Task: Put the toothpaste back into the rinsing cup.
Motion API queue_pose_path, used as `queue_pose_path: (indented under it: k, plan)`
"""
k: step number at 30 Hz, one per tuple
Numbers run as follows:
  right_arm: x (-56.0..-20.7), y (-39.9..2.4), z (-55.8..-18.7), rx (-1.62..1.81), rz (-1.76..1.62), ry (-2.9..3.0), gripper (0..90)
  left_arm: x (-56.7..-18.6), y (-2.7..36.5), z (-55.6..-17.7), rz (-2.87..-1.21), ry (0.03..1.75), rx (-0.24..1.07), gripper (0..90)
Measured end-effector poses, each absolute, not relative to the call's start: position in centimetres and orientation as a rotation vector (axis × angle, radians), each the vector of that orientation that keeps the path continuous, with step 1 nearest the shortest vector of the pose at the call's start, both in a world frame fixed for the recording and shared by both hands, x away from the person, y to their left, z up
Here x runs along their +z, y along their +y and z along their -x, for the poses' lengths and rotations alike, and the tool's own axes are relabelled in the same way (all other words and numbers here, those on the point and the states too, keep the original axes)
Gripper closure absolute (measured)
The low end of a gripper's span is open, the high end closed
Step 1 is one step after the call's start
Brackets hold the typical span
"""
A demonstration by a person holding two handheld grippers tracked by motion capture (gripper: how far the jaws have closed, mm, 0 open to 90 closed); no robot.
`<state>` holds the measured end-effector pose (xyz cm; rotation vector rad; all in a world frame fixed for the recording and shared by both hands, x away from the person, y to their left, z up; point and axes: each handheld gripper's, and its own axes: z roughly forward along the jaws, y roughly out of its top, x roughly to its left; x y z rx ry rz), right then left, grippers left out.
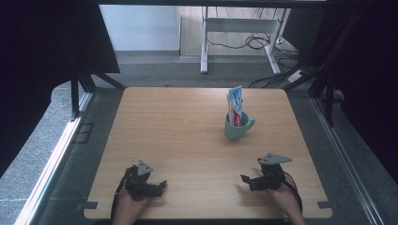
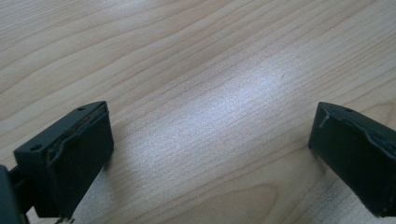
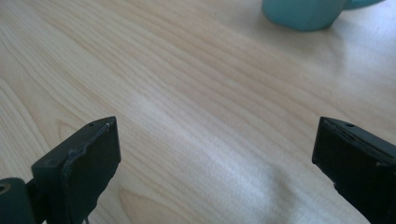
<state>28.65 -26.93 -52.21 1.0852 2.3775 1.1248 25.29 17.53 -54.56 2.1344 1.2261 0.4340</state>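
Both your tools are parked low at the near edge of the light wood-grain worktop (image 1: pixel 187 122), one on each side. Left tool (image 1: pixel 157 187) sits near-left, jaws spread wide; in the left gripper view there's just bare wood between the black jaws, nothing held. Right tool (image 1: pixel 248 180) sits near-right, jaws equally wide apart and empty; the right gripper view confirms it.

The thing nearest to you is the teal ceramic mug (image 1: pixel 236 125), standing upright right of centre, a bit past the middle of the worktop, well apart from both tools. Its handle points right. In the right gripper view the mug base (image 3: pixel 303 11) sits at the top edge, so your right tool is already roughly aimed at it. The left tool looks at plain worktop.

Standing in the mug is a red, white and blue toothpaste tube (image 1: pixel 236 105), upright, flat crimped end up, leaning on the rim. The mug wall is what keeps it standing, and the end sticking out above the rim gives you a clean pinch point.

My read: this is a ready pose, nothing started yet. Right tool is the closer one for the tube. Watch that pulling the tube doesn't tip or drag the mug; the left tool is free to steady it.
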Motion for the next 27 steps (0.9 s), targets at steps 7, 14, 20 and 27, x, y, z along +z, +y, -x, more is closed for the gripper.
queue_pose_path:
  k: [7,14,20,27]
  plan:
    - [-53.2,-27.1,-28.2,1.095,-1.107,2.395,0.8,-54.6,17.5,-25.3,-2.133,1.228,0.433,0.0]
    - [-54.2,-27.5,-27.9,1.052,-1.124,2.414,0.0,-54.6,17.5,-25.3,-2.135,1.225,0.434,0.0]
    - [-54.3,-27.8,-27.6,1.029,-1.122,2.407,0.0,-54.6,17.5,-25.3,-2.135,1.226,0.434,0.0]
    - [-54.3,-27.5,-27.4,0.98,-1.114,2.399,0.0,-54.6,17.5,-25.3,-2.135,1.227,0.434,0.0]
